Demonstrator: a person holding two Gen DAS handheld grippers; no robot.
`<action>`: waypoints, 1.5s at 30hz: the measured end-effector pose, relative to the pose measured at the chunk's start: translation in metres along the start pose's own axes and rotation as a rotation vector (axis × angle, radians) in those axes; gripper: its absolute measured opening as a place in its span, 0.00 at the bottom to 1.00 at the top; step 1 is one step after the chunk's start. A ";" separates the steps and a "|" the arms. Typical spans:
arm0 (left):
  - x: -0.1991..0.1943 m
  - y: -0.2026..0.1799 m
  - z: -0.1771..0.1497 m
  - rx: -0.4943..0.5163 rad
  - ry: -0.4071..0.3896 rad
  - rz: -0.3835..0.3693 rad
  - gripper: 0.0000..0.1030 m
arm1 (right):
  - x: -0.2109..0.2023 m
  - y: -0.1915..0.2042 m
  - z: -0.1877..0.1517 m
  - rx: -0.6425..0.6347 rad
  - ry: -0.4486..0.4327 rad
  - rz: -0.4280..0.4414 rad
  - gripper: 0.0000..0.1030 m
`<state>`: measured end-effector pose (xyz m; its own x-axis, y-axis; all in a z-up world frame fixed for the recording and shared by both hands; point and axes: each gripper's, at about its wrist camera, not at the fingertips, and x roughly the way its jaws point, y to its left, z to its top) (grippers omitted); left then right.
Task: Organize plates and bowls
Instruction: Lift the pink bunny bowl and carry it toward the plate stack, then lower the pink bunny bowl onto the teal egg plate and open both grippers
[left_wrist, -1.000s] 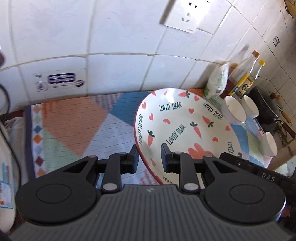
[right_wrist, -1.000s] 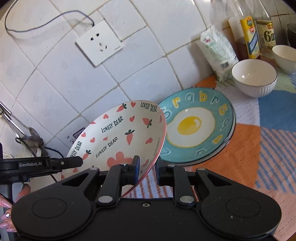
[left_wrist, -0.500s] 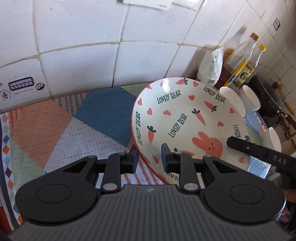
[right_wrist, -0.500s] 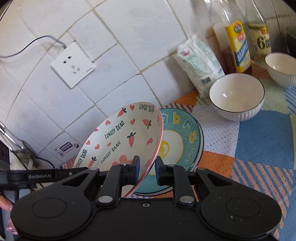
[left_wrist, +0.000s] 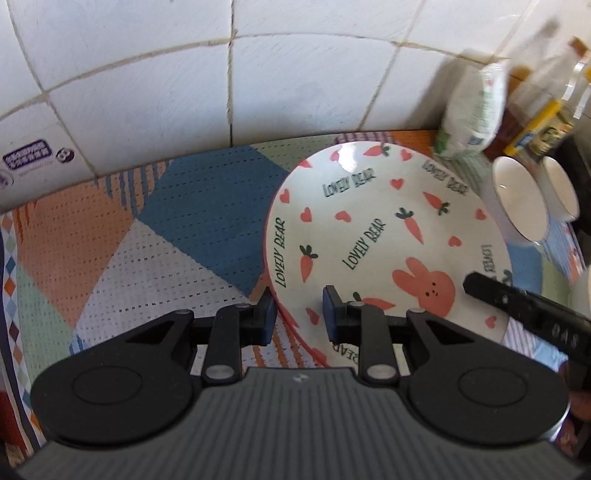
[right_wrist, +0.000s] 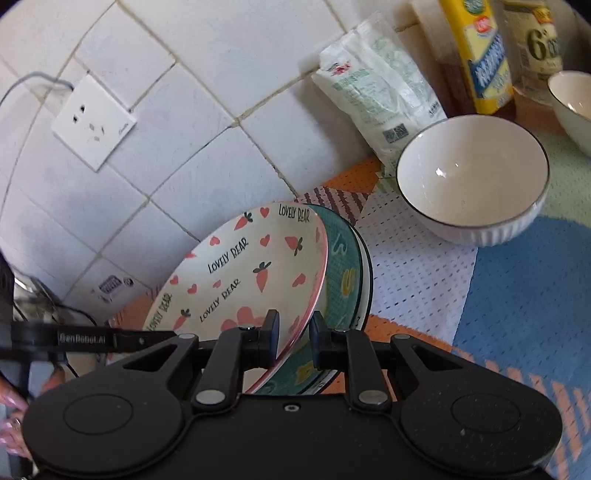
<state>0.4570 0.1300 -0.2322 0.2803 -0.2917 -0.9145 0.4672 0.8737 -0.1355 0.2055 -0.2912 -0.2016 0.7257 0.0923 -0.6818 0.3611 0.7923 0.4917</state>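
Note:
A white rabbit-and-carrot plate (left_wrist: 384, 236) with "LOVELY BEAR" lettering is held tilted by both grippers. My left gripper (left_wrist: 299, 314) is shut on its near-left rim. My right gripper (right_wrist: 293, 341) is shut on the opposite rim of the plate (right_wrist: 240, 273), and one of its fingers (left_wrist: 524, 306) crosses the left wrist view at the right. Under the held plate lies a teal egg plate (right_wrist: 345, 280) on the patterned mat (left_wrist: 147, 236); it is mostly hidden. Whether the two plates touch I cannot tell. A white bowl (right_wrist: 472, 181) stands to the right, a second bowl (right_wrist: 572, 103) behind it.
The tiled wall (left_wrist: 229, 85) stands close behind the plates, with a socket (right_wrist: 92, 122) on it. A white packet (right_wrist: 380, 96) and bottles (right_wrist: 476, 55) stand at the back right. A hand (right_wrist: 11, 417) and cables are at the far left.
Both grippers have carried the rabbit plate down and toward the teal plate, which it now covers almost wholly. The socket has left the left wrist view as that camera tipped downward.

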 end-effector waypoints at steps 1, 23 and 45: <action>0.001 0.000 0.000 -0.010 -0.009 0.001 0.23 | 0.002 0.001 0.002 -0.028 0.014 -0.011 0.21; 0.013 -0.005 0.000 -0.048 0.014 0.054 0.25 | 0.009 0.034 0.005 -0.344 0.101 -0.138 0.34; -0.038 -0.028 -0.016 -0.017 -0.046 0.094 0.23 | -0.045 0.035 -0.010 -0.235 -0.020 -0.277 0.40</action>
<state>0.4194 0.1225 -0.1997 0.3601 -0.2254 -0.9053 0.4232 0.9043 -0.0568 0.1793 -0.2616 -0.1595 0.6316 -0.1551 -0.7596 0.4028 0.9028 0.1505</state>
